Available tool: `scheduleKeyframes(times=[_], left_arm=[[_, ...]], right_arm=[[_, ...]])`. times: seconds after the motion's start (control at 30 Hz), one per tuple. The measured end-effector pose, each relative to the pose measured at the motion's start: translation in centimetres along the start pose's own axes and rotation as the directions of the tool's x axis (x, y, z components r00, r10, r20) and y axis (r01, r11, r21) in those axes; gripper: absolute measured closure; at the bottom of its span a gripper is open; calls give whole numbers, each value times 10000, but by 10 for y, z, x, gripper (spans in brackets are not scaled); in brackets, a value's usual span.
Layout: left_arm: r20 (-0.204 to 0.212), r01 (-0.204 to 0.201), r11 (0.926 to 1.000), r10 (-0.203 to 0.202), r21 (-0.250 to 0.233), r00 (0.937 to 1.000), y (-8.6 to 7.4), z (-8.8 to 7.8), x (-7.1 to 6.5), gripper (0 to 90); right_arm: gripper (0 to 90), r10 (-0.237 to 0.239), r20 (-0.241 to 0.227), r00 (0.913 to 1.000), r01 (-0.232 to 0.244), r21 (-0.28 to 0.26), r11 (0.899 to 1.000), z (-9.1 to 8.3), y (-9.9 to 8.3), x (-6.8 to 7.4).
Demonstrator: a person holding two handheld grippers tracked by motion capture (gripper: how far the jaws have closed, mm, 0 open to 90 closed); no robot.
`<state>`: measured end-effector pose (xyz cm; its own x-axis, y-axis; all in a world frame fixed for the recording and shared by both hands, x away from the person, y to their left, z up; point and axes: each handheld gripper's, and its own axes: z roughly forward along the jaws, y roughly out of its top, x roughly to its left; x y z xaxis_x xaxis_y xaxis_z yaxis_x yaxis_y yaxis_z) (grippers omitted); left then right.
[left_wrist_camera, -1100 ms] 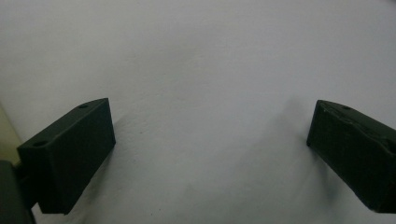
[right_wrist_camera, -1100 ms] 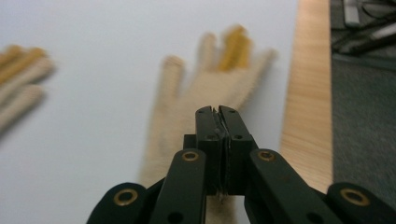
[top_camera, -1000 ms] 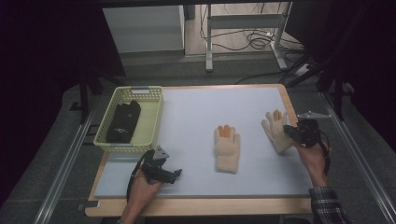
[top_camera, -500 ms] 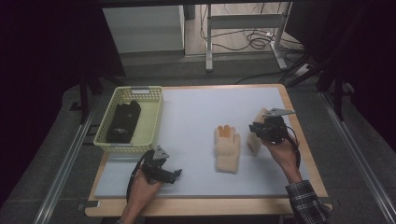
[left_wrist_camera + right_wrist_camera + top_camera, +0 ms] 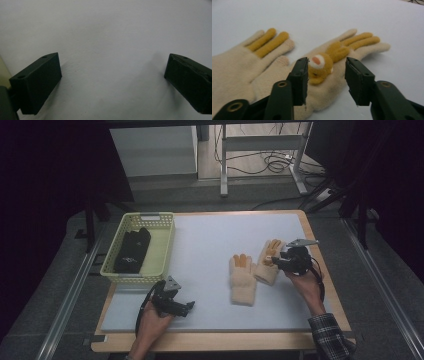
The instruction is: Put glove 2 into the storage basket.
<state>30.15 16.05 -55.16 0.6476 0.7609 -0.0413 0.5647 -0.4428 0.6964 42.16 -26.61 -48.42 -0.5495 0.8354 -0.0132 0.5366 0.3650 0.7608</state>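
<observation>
- The right gripper is hovering over the palm of the right-hand glove, which is lying flat on the desk just in front of and under its tips; its jaws have just been opening and are standing about half open, astride the small stuffed animal face on the glove but pressing on nothing.
- The glove's long axis is running away from this gripper, fingers pointing onward and cuff nearest it.
- The other glove is lying just beside it, toward the left gripper, edges touching or nearly so.
- The right hand is plainly the nearer one; the left gripper is resting well apart, jaws wide open and empty over bare desk.
- Both gloves are looking cream and fuzzy with mustard-yellow fingers.
- A yellow basket holding something black is sitting beyond the left gripper.
</observation>
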Motion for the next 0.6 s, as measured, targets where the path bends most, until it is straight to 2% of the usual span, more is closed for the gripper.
scheduleKeyframes(times=[0.13, 0.27, 0.43, 0.47, 0.6], left_arm=[[-1, 8, 10000, -8, -8, 10000, 0, 0, 0, 11], [3, 1, 10000, -1, -3, 10000, 0, 0, 0, 11], [2, -2, 10000, 2, -2, 10000, 0, 0, 0, 11], [2, -1, 10000, 1, -2, 10000, 0, 0, 0, 11], [1, -2, 10000, 2, 0, 10000, 0, 0, 0, 11]], right_arm=[[441, -197, -49, 9998, 197, 1, 9998, 12, -6, 0], [417, -453, -74, 9989, 453, -33, 9990, 25, -9, 4], [418, -963, 361, 9947, 953, 280, 9951, 42, -11, 7], [425, -898, 266, 9956, 891, 263, 9957, 45, -13, 6], [583, -724, 125, 9973, 721, 196, 9972, 43, -13, 6]])
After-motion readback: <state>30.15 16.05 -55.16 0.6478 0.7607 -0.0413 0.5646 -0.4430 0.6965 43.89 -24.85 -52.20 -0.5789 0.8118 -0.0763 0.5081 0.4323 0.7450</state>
